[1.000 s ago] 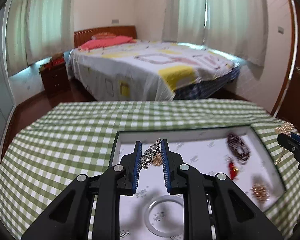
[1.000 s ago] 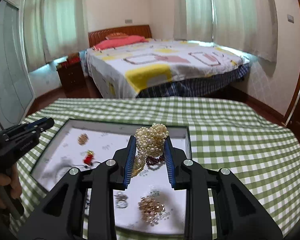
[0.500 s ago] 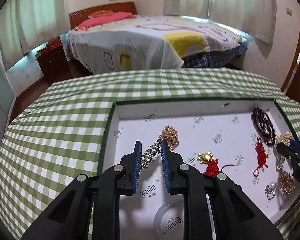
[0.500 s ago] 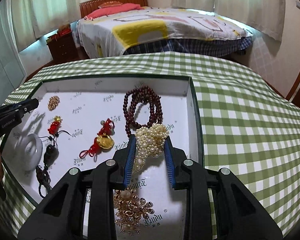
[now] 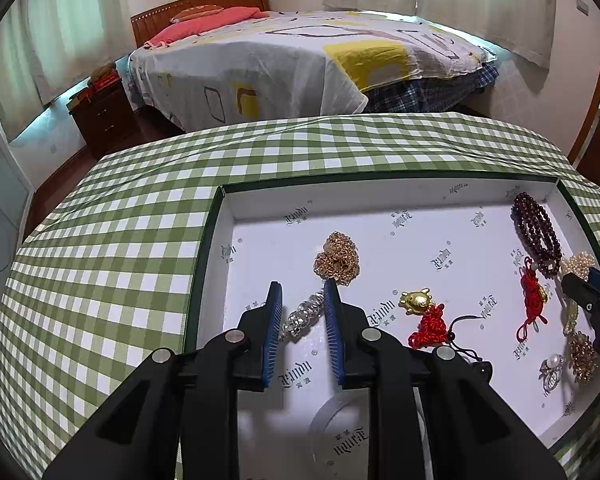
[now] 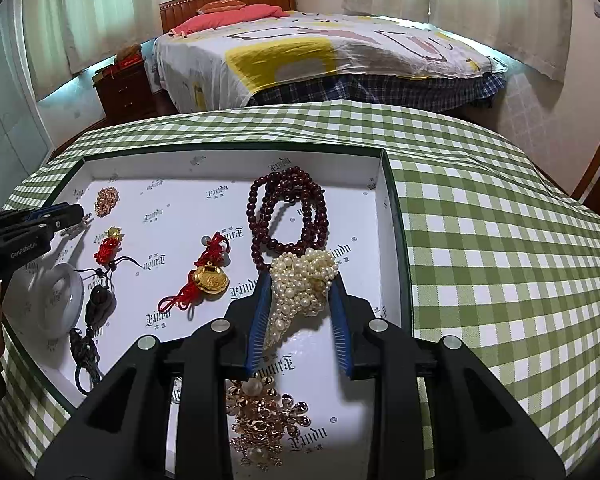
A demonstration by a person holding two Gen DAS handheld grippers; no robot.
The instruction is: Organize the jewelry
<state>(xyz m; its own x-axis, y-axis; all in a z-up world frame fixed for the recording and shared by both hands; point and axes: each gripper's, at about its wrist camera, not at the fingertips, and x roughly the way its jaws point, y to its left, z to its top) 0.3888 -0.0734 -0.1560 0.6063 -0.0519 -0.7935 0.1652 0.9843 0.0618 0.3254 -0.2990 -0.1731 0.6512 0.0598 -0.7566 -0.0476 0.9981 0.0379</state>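
A white-lined tray (image 5: 204, 256) with a dark green rim sits on the checked cloth. My left gripper (image 5: 302, 292) hangs low over the tray's left half, shut on a silver bracelet (image 5: 302, 316) that spans slantwise between the blue pads. A gold chain (image 5: 337, 258) lies just beyond it. My right gripper (image 6: 301, 280) is shut on a bunched pearl necklace (image 6: 300, 288) near the tray's right wall (image 6: 396, 216), just in front of a dark red bead bracelet (image 6: 288, 216). Each gripper shows at the edge of the other's view: the right (image 5: 580, 280), the left (image 6: 60, 212).
On the tray floor lie a gold charm on a red knot (image 6: 208, 278), a second red-knot charm (image 6: 110, 242), a clear bangle (image 6: 56, 300), a dark tassel pendant (image 6: 96, 308), a gold flower brooch (image 6: 260, 420) and a pearl ring (image 5: 552, 364). A bed stands beyond the table.
Both grippers have sunk toward the tray and tipped downward, each keeping its jewelry. Over the last half second they have held almost still.
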